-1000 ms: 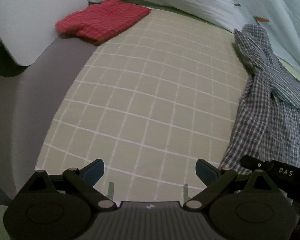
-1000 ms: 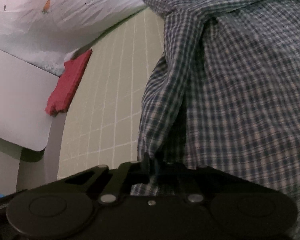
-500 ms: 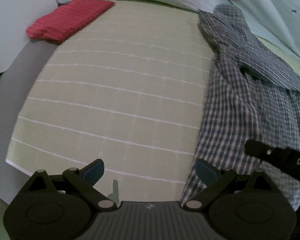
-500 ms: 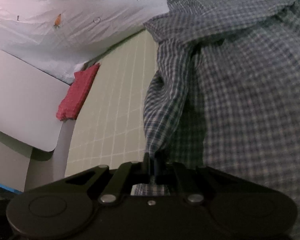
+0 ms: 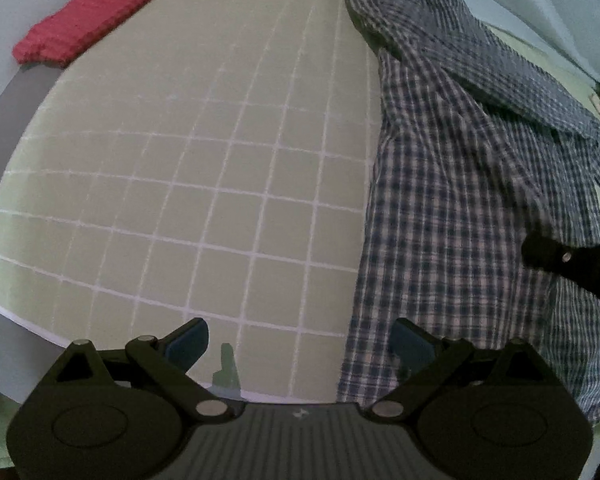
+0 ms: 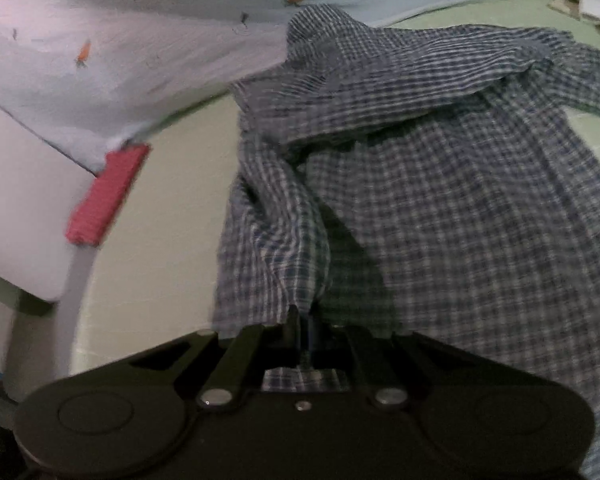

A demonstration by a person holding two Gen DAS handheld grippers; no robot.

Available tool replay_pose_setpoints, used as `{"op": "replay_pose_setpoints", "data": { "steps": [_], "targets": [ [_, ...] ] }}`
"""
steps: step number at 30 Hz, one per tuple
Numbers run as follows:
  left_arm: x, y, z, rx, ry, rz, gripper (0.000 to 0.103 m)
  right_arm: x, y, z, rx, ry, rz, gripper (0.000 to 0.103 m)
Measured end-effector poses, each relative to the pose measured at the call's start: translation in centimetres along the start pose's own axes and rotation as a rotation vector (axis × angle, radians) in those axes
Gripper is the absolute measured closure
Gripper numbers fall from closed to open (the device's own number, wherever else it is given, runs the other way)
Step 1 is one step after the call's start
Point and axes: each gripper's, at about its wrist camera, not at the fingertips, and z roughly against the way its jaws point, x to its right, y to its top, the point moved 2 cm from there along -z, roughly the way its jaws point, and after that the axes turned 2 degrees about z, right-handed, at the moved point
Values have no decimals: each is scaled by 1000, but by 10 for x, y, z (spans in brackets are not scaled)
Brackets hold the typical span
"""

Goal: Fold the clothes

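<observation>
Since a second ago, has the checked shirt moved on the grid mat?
Yes. In the left wrist view the checked shirt has slid leftward across the grid mat, toward the red cloth.

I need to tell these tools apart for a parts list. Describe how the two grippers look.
The left gripper is black, with two round housings, silver pivot pins, linkage arms, blue finger pads and a grey ribbed centre plate bearing a small white mark. The right gripper is likewise black, with round housings, silver pins and narrow dark fingers. No cables or sleeves show.
</observation>
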Motion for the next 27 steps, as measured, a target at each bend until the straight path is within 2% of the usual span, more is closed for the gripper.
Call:
{"op": "replay_pose_setpoints", "data": {
  "steps": [5,8,12,19,22,24,27],
  "targets": [
    [3,-1,-2,-13,8,3,5,8,-12,-27,-92,-92,55,94],
    [-2,8,1,1,20,25,5,14,-12,-35,-128,-111,57,91],
    [-3,24,8,33,28,55,6,21,2,-36,-147,-137,43,68],
    [-4,51,21,106,10,76,5,54,40,-20,-49,-127,-89,54],
    [1,68,23,142,-32,89,6,73,57,-12,15,-125,-158,43],
    [6,78,25,164,-41,85,6,85,68,-7,58,-128,-198,31],
    [17,93,22,182,-38,67,5,105,87,0,130,-157,-239,28]
  ]
}}
